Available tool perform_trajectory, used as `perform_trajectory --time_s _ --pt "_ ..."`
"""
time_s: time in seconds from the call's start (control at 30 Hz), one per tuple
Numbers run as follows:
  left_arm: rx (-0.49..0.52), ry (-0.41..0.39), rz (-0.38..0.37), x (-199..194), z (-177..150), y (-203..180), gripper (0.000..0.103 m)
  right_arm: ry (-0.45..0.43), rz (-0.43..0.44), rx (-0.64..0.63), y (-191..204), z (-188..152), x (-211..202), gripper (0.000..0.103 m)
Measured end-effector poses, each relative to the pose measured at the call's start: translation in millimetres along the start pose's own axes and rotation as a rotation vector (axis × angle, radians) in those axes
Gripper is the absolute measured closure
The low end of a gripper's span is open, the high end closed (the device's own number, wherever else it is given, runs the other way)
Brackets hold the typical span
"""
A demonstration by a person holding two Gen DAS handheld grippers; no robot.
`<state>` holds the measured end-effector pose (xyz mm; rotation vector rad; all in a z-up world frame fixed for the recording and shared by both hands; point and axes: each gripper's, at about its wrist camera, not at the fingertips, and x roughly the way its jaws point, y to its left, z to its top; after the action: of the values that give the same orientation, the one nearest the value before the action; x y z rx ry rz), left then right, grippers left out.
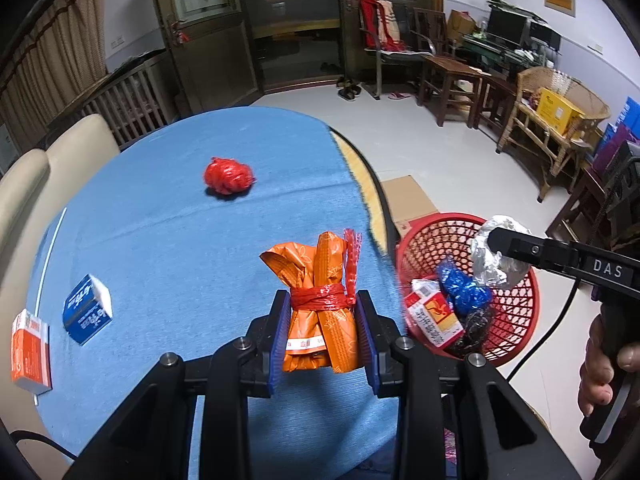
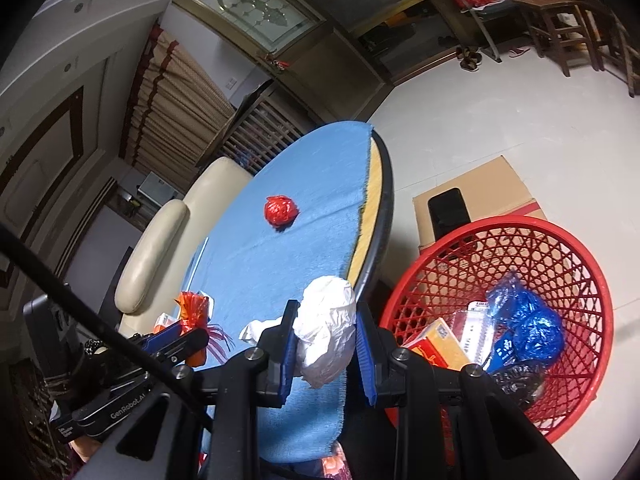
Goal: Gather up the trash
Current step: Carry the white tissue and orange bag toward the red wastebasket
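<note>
In the left wrist view, the left gripper point(image 1: 322, 334) is clamped on an orange plastic wrapper bundle tied with red string point(image 1: 320, 300), both blue pads pressed against its sides above the blue cloth-covered round table point(image 1: 180, 240). On the cloth lie a crumpled red plastic ball point(image 1: 228, 176) near the middle, and a small blue carton point(image 1: 87, 309) and an orange-and-white carton point(image 1: 30, 350) near the left edge. To the right, on the floor beside the table, stands a red plastic mesh basket point(image 1: 516, 320) holding a blue crumpled bag point(image 1: 462, 290), a red-and-yellow box point(image 1: 434, 314) and a black bag point(image 1: 474, 328). The right gripper point(image 1: 496, 254) holds a crumpled white wad point(image 1: 494, 268) above the basket.

In the right wrist view, the right gripper point(image 2: 326, 344) is closed on the white wad point(image 2: 326, 336), over the table edge point(image 2: 380, 208) and just beside the red basket point(image 2: 560, 248). The red ball point(image 2: 281, 210) sits further along the cloth. At lower left the left gripper point(image 2: 176, 340) carries the orange bundle point(image 2: 192, 308). A flat cardboard box point(image 2: 492, 188) lies behind the basket.
</note>
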<state>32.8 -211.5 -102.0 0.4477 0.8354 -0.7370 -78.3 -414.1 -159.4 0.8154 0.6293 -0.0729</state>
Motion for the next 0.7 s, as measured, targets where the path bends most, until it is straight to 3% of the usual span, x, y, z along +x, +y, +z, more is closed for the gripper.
perform_trajectory --time_s 0.7 --pt "0.102 0.024 -0.136 15.3 13.2 -57.6 0.069 -0.053 -0.046 0.105 -50.8 2.2 -35.1 0.074"
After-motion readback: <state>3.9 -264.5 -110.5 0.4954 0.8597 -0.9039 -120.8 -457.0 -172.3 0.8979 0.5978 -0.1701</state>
